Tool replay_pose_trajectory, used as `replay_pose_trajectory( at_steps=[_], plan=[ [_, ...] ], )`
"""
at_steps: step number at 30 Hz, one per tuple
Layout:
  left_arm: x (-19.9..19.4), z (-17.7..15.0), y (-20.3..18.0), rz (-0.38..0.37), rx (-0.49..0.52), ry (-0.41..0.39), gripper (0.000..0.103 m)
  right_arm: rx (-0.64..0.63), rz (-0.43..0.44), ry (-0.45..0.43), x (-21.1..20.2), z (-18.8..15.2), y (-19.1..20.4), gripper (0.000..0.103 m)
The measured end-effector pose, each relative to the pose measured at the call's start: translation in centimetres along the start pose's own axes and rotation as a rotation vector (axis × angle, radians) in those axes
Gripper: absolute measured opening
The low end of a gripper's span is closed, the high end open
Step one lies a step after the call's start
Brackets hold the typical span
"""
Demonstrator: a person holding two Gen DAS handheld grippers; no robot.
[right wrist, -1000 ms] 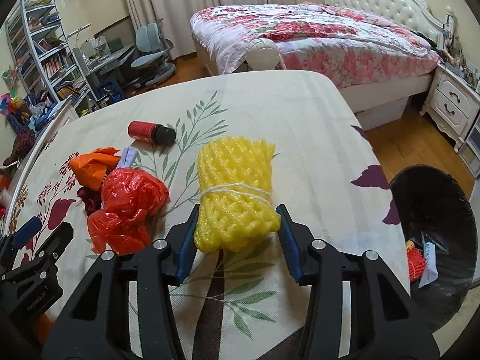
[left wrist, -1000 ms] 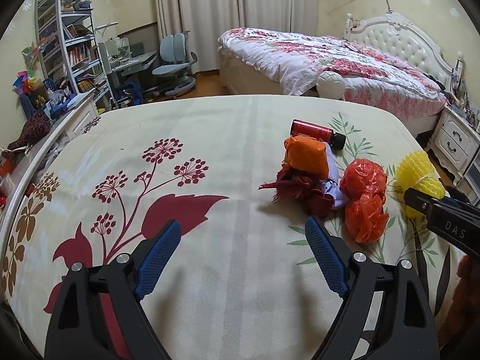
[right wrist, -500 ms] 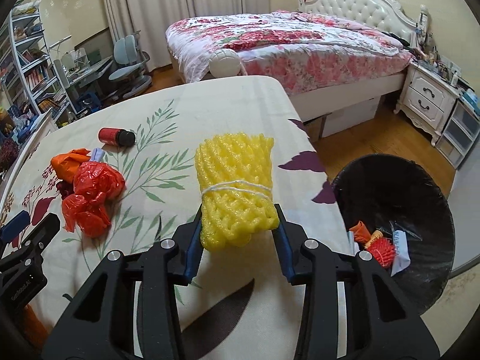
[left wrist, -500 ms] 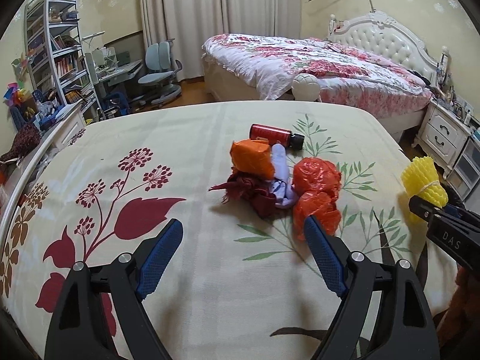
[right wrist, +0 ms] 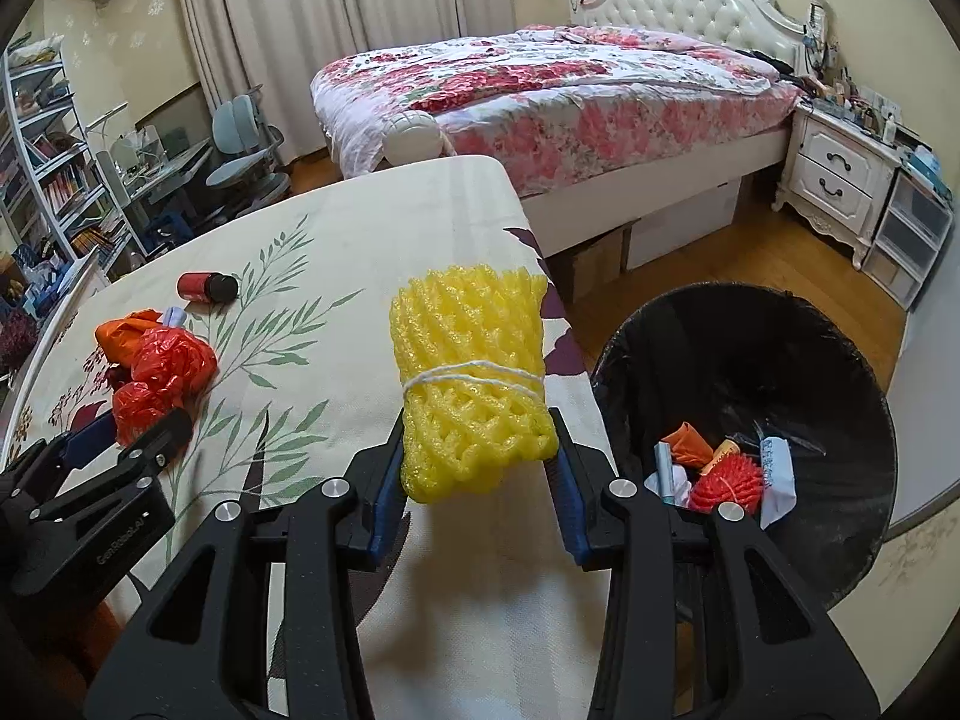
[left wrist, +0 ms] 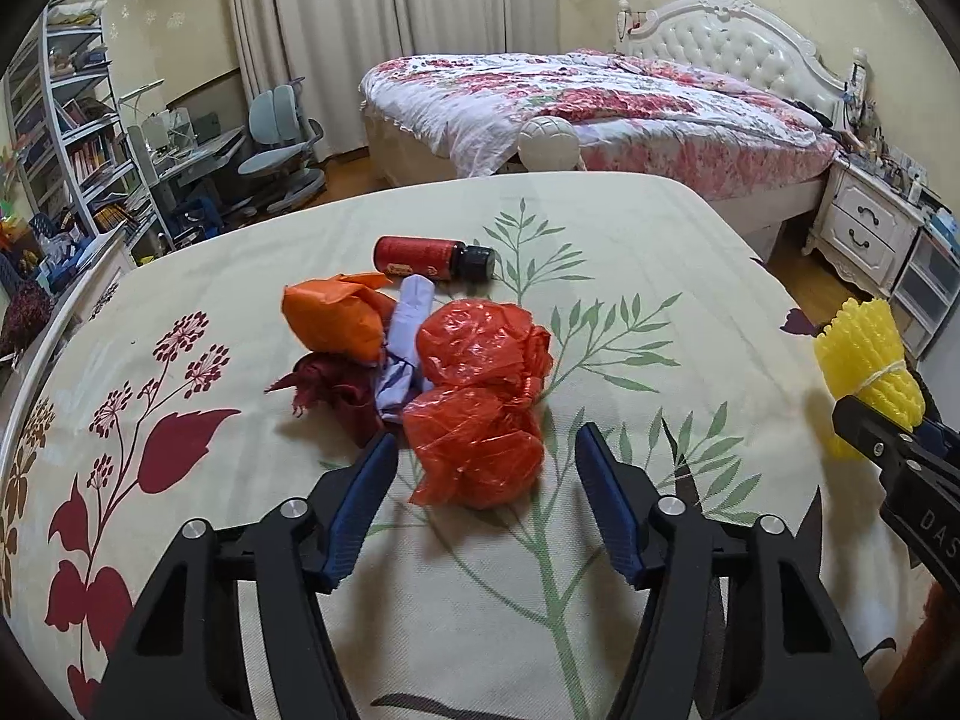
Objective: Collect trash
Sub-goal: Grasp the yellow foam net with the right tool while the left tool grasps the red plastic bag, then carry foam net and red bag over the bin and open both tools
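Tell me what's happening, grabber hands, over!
Right gripper shut on yellow foam net, beside the bin. Left gripper open around red plastic bag. Nothing blocking.

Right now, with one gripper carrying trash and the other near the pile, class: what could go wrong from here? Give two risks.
1. The right gripper pinches only the lower end of the yellow foam net. It hangs over the table edge, not yet over the black bin; released early, it may land on the floor.
2. The left gripper is open around the red plastic bag, which touches other scraps; closing may drag those along or let the slick bag slip.
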State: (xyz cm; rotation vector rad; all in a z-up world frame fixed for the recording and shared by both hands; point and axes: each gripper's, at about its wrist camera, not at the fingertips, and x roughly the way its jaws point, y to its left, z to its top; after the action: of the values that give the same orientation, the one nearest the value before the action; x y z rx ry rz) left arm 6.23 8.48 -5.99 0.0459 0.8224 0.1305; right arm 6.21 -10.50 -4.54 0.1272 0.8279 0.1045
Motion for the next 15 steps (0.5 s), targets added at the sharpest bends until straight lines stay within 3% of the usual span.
replay_pose_trajectory(
  at_steps=[2, 5, 15],
  plan=[
    [0.5, 0.2, -0.3, 0.001, 0.003, 0.020, 0.048, 0.000, 0.004, 0.000, 0.0, 0.0, 0.0, 0.040],
    [0.8, 0.4, -0.3, 0.000, -0.005, 0.034, 0.042, -0.002, 0.008, -0.001, 0.0, 0.0, 0.0, 0.040],
    [-0.3, -0.2, -0.5, -0.012, 0.004, 0.011, 0.037, -0.004, 0.007, -0.004, -0.2, -0.2, -0.1, 0.040]
  ],
)
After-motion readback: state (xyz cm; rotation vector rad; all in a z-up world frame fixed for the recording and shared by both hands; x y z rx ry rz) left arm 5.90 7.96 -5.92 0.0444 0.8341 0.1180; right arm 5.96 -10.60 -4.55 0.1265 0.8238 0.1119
